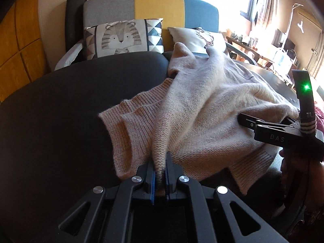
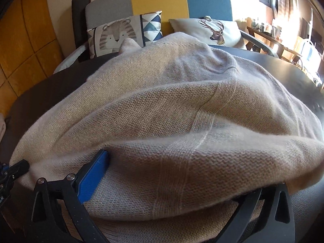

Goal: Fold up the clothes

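Observation:
A beige knit sweater (image 1: pixel 202 105) lies rumpled on a dark round table (image 1: pixel 60 111). My left gripper (image 1: pixel 160 164) is shut on a raised ridge of the knit near the ribbed hem, and the fabric runs up from between its blue pads. In the right wrist view the sweater (image 2: pixel 162 101) fills the frame. My right gripper (image 2: pixel 182 174) stands wide open around a thick fold. Its blue left pad (image 2: pixel 95 174) rests beside the knit, while the fold drapes over and hides the right finger. From the left wrist view the right gripper (image 1: pixel 250 123) lies on the sweater's right side.
Behind the table stands a sofa (image 1: pixel 158 6) in grey, yellow and blue with a tiger cushion (image 1: pixel 123 38) and a deer cushion (image 2: pixel 216 31). A wooden wall (image 1: pixel 18 46) is on the left. A cluttered shelf (image 1: pixel 249 42) sits by the window. A hand (image 1: pixel 287 162) holds the right gripper.

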{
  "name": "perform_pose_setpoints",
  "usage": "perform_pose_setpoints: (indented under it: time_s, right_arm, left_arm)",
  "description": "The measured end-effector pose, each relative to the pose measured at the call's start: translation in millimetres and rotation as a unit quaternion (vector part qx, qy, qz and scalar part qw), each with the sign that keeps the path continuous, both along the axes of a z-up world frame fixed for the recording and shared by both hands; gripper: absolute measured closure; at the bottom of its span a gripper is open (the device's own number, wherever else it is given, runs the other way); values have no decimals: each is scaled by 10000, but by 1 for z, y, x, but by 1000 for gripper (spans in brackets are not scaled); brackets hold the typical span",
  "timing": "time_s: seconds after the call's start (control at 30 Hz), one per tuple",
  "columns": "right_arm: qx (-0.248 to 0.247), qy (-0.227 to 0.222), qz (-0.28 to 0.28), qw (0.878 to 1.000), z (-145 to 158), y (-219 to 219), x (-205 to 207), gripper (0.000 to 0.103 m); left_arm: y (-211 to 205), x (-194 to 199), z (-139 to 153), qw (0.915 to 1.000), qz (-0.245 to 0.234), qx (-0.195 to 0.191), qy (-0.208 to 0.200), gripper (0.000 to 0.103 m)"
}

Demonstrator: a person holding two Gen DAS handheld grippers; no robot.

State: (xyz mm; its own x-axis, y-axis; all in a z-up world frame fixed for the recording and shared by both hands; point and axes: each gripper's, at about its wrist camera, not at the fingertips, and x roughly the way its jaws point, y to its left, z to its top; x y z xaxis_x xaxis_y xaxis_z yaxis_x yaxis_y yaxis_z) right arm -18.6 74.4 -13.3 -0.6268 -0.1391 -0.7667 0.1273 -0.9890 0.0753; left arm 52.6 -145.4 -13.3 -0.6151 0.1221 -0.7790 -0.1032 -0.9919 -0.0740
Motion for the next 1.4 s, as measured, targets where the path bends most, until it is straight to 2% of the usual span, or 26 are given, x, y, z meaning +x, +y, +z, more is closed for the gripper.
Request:
perform_pose_setpoints:
  time_s: [0.47,0.83,1.0,1.1,1.3,1.4]
  right_arm:
    - [62,-4,102,9999,1,-3,3,0]
    - [174,-46,163,9997,0,-9,3,0]
    - [243,-67,422,9988,1,-25,5,0]
    - [32,-81,690,9976,5,-32,9,0]
    - [-935,67,1080,9897,29,-17,26,0]
    - [-1192,44,920,9886,31,6,30,0]
  left_arm:
    - [2,13,-9,9998,117,-167,-44,97]
    - [-3,18,-9,9996,243,-142,-45,97]
    - [-18,23,-8,9988,464,-133,-75,97]
    - [-34,28,-7,9979,623,-130,-89,97]
    - [-70,41,-4,9965,827,114,-45,97]
    - [-78,49,-4,9971,753,127,-68,97]
